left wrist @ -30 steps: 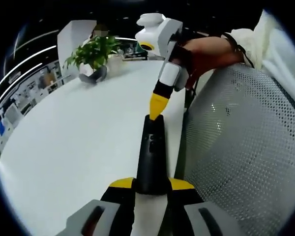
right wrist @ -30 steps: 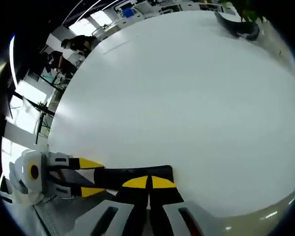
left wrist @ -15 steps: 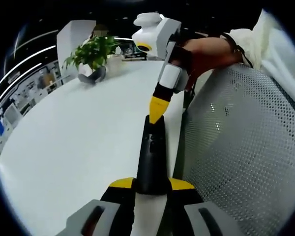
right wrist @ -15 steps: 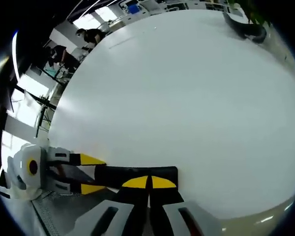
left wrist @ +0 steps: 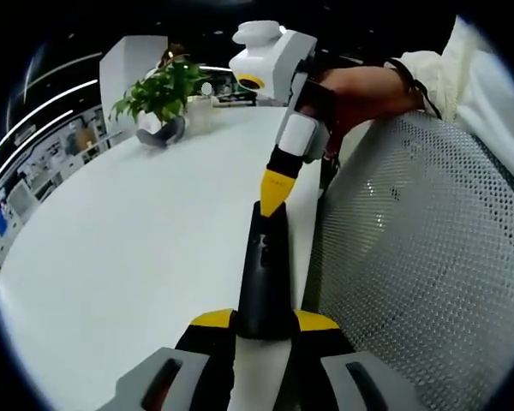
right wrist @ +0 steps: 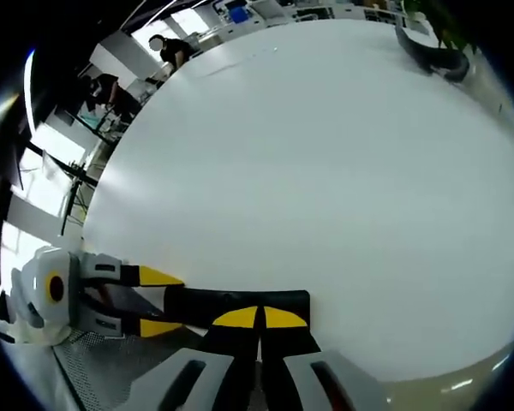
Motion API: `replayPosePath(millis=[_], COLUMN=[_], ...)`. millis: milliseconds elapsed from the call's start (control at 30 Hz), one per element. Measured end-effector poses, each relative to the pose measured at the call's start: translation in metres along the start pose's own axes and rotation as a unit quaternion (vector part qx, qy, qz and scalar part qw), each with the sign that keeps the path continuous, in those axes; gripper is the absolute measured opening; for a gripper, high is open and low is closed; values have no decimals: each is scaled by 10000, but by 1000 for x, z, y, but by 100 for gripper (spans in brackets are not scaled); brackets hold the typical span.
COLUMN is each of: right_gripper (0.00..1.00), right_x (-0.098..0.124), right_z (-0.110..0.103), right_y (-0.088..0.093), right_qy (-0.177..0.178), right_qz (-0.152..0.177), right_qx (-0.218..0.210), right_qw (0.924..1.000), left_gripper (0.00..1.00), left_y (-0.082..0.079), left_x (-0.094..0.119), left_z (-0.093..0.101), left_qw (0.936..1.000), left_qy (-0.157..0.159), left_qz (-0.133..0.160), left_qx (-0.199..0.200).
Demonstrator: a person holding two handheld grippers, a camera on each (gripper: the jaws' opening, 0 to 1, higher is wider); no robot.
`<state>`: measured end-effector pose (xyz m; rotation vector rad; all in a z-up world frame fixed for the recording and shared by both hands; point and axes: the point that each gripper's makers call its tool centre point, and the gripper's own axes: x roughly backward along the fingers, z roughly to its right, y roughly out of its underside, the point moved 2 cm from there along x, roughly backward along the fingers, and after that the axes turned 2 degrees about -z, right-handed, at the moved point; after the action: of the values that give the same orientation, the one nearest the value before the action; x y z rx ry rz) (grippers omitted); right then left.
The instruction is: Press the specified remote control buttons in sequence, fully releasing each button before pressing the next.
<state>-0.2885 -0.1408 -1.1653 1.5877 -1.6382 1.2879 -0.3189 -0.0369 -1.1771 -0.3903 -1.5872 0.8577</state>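
Pressing step in hand. The left gripper [left wrist: 261,321] pinches the near end of the remote [left wrist: 263,265], holding it out over the edge of the white table [left wrist: 137,248]. The right gripper [left wrist: 274,193], jaws pressed together into one yellow point, sits on the remote's far end, apparently on a button; actual contact is hard to judge. Next move likely calls for a clean lift off before the next button. Remote: slim, black, long, its buttons barely readable. Mesh chair back [left wrist: 420,257] just beside.
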Motion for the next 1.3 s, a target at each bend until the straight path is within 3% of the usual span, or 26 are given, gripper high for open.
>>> replayPosePath(millis=[267, 400, 700, 1000, 1167, 1300], right_gripper=[0, 0, 0, 0, 0, 0], right_x=[0, 0, -5, -7, -7, -8], right_z=[-7, -12, -12, -12, -10, -12], right_y=[-7, -8, -4, -3, -3, -2], right_qy=[25, -142, -98, -103, -223, -160], right_qz=[158, 197, 58, 2, 37, 58], right_qx=[365, 374, 503, 507, 191, 319], right_qw=[9992, 9990, 9987, 9987, 9996, 9993], left_gripper=[24, 24, 25, 25, 25, 25], left_y=[-1, -1, -1, -1, -1, -1], left_x=[-1, -1, -1, -1, -1, -1], left_z=[1, 2, 3, 3, 3, 3], left_qw=[10000, 10000, 10000, 10000, 10000, 10000], left_qy=[17, 24, 46, 46, 46, 46], left_qz=[7, 9, 31, 41, 43, 45], left_qx=[-32, -39, -78, -70, -67, -65])
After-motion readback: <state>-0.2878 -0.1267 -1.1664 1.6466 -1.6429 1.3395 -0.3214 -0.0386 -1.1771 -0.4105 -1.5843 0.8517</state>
